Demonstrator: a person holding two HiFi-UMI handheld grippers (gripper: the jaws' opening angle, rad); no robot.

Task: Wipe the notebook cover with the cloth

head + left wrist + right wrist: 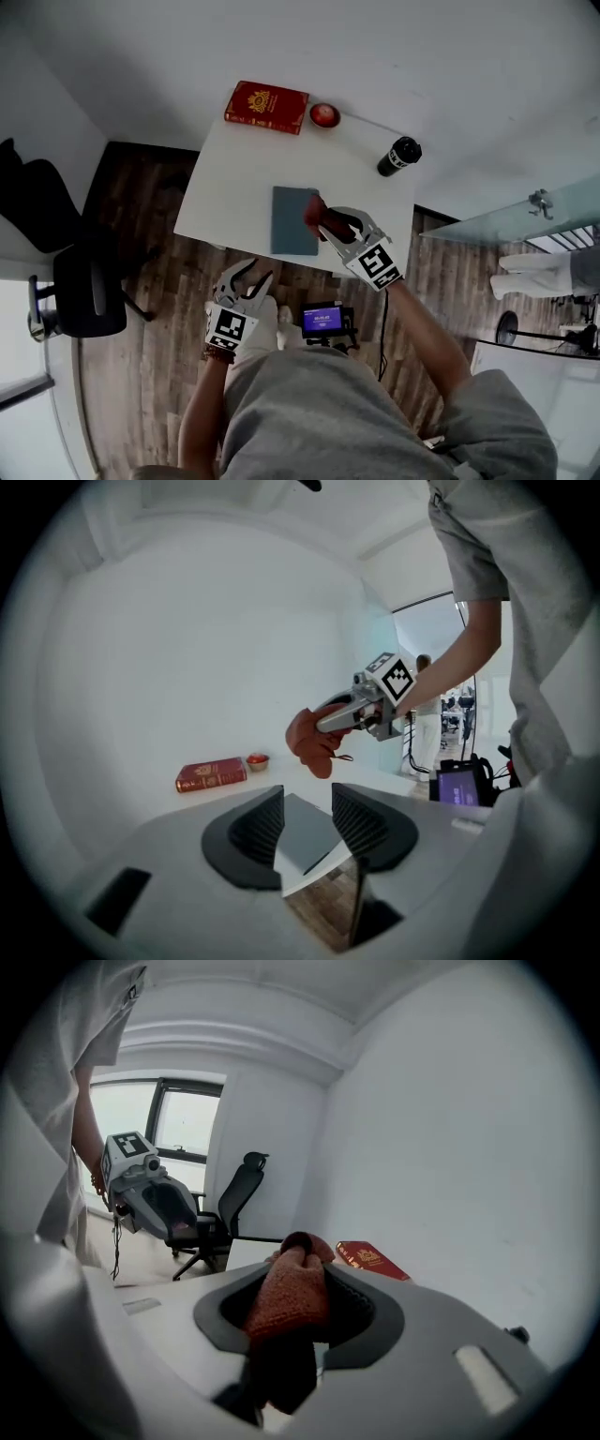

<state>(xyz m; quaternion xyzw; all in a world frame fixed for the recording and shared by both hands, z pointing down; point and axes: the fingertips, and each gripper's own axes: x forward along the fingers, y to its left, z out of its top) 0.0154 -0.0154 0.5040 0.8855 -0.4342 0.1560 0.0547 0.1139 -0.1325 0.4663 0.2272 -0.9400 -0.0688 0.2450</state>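
- Head view: the grey notebook (294, 220) lies flat near the front edge of the white bench (234, 178), its long axis pointing away from the person. The right gripper (323, 225) holds the red cloth (312, 211) over the notebook's right edge, so wiping looks barely begun.
- Left gripper view: the left gripper (307, 797) has its jaws spread and empty.
- Right gripper view: jaws pinching the cloth.

Grey T-shirt (319, 412) — left claw (254, 272) and right claw (323, 219) white-grey.

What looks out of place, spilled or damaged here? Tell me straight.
Nothing stands out. The notebook lies flat on the table, close to its near edge. The right gripper holds the cloth bunched at its right edge. The red book, small bowl and black bottle sit farther back. No spill shows.
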